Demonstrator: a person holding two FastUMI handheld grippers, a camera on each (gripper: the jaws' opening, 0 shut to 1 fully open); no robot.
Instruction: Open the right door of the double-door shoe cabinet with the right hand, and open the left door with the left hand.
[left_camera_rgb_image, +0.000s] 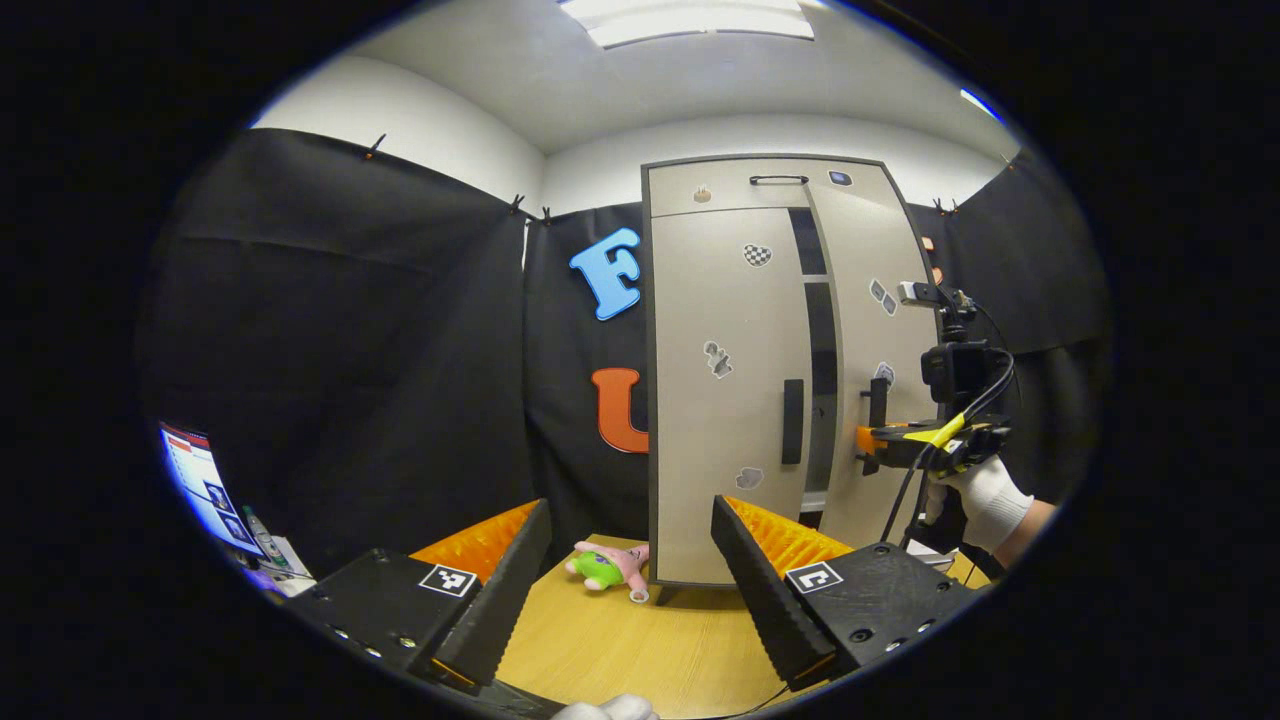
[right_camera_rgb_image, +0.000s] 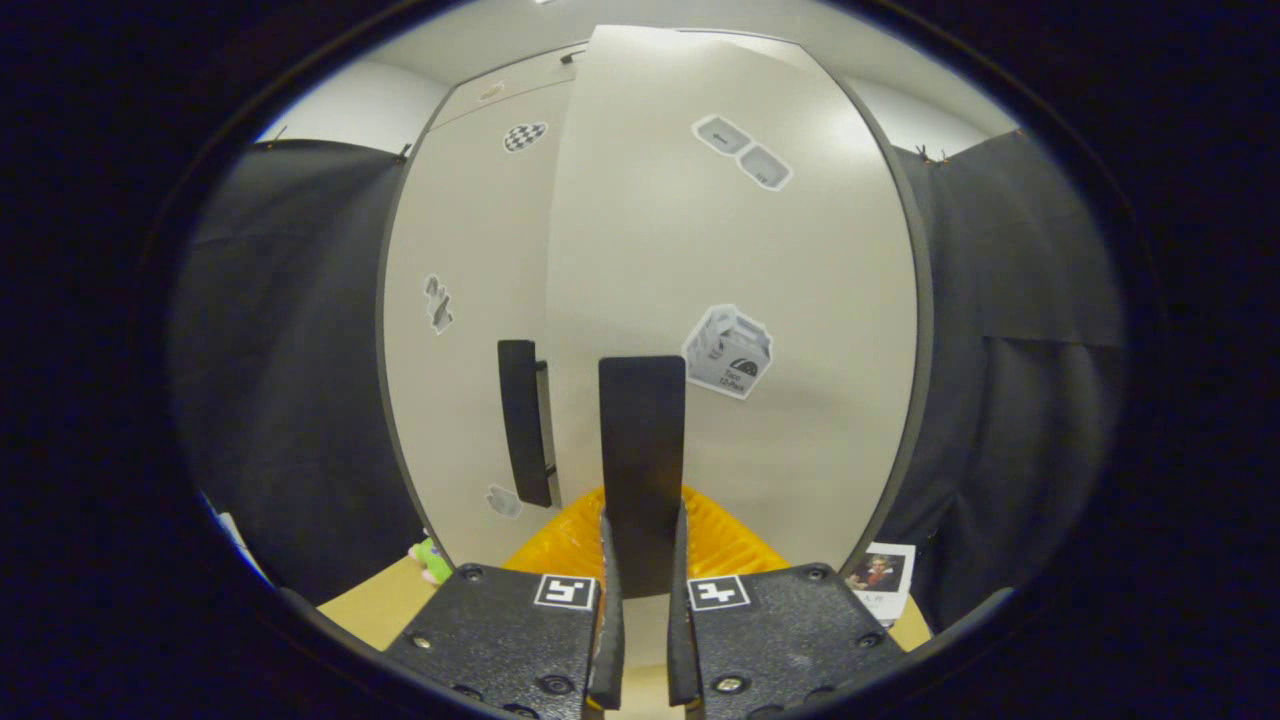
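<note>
At the centre of the left gripper view stands the tall beige double-door shoe cabinet (left_camera_rgb_image: 745, 370) with dark edges, resting on a light wooden worktop (left_camera_rgb_image: 640, 640). Its left door (left_camera_rgb_image: 715, 400) is closed flat, with a black vertical bar handle (left_camera_rgb_image: 792, 421) near its inner edge. The right door (left_camera_rgb_image: 870, 370) is swung partly outward, leaving a dark gap between the two doors.

At the right of that view, a white-gloved hand (left_camera_rgb_image: 985, 500) holds the right tool (left_camera_rgb_image: 868, 440) against the right door's black handle (left_camera_rgb_image: 878, 400). In the right gripper view, the right tool (right_camera_rgb_image: 643, 575) is clenched on this handle (right_camera_rgb_image: 642, 470): both fingers press its sides at the bottom centre of the frame, the handle rising upright between them. The right door (right_camera_rgb_image: 740, 300) spans the middle of this view, and the left door (right_camera_rgb_image: 460, 330) with its handle (right_camera_rgb_image: 525, 420) lies to the left of it.

At the bottom of the left gripper view, the left tool (left_camera_rgb_image: 630, 560) is released, its fingers spread wide and holding nothing, well apart from the cabinet. Between its fingers, farther off, a small pink and green plush toy (left_camera_rgb_image: 608, 566) lies on the worktop just beside the cabinet's lower left corner. A lit screen (left_camera_rgb_image: 205, 485) sits at the lower left edge.
</note>
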